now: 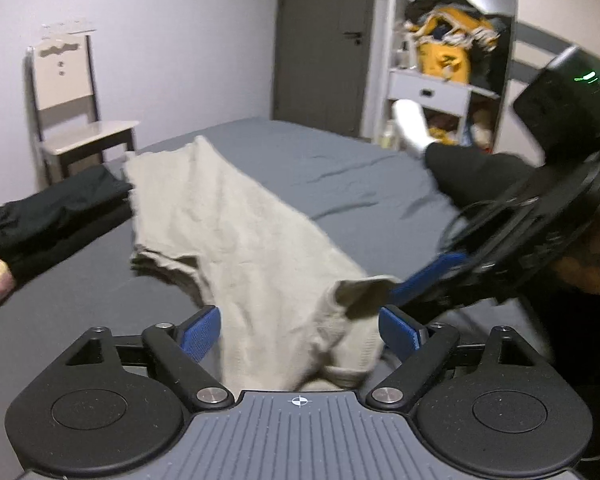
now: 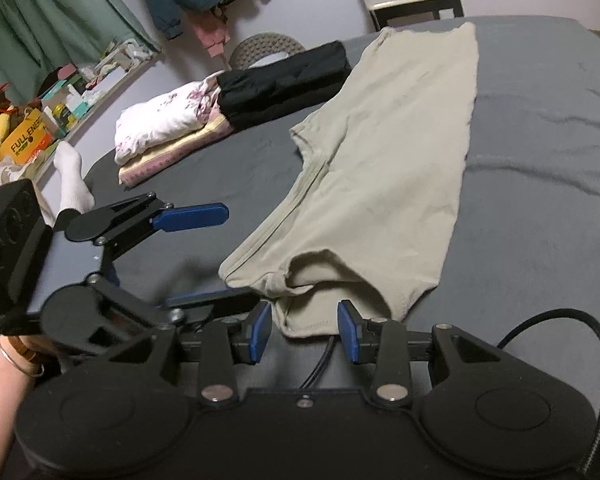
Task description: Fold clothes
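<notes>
While both tongs [image 1: 300, 330] [image 2: 305, 330] gape level over the bed [image 2: 540, 160], the beige shirt [image 2: 384, 168] lies between.

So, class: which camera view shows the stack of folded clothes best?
The right wrist view: the stack of folded clothes lies in full, black, floral and pink layers distinct. The left wrist view cuts it off at the frame's left edge, showing mostly the black garment.
</notes>
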`<act>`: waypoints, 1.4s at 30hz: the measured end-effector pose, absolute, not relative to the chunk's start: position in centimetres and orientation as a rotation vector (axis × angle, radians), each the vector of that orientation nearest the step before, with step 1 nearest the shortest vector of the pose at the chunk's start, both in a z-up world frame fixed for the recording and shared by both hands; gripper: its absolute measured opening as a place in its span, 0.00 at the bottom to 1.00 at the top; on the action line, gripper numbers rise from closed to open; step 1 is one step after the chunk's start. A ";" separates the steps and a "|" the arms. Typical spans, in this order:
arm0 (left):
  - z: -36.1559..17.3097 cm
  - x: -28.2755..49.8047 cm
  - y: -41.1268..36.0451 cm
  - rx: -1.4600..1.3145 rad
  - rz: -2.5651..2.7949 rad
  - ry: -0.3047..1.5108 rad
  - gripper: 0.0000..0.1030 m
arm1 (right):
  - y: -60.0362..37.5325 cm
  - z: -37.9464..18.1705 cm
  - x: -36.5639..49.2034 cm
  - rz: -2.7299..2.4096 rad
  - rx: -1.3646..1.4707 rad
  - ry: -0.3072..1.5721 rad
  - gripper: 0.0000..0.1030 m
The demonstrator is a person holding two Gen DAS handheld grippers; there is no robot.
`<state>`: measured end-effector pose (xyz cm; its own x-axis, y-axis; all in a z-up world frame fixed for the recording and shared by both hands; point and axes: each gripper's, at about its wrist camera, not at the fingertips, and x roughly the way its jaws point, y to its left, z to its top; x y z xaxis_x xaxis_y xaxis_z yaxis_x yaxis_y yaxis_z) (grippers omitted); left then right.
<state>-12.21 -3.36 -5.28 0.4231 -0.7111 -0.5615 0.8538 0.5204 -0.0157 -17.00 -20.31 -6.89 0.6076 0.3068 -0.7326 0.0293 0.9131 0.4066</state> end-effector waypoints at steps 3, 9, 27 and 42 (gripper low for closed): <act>-5.3 -12.4 -3.6 0.320 -1.005 0.518 0.70 | -21.1 -6.3 -17.5 0.122 0.424 0.878 0.36; -5.9 -13.1 -4.5 0.415 -1.079 0.534 0.46 | -21.7 -4.9 -18.1 0.145 0.426 0.855 0.38; -6.2 -13.2 -5.0 0.362 -1.122 0.594 0.14 | -20.5 -5.5 -17.9 0.177 0.437 0.900 0.41; -4.5 -9.2 -2.1 -0.015 -1.078 0.573 0.14 | -14.5 -5.8 -15.9 0.201 -0.019 0.887 0.36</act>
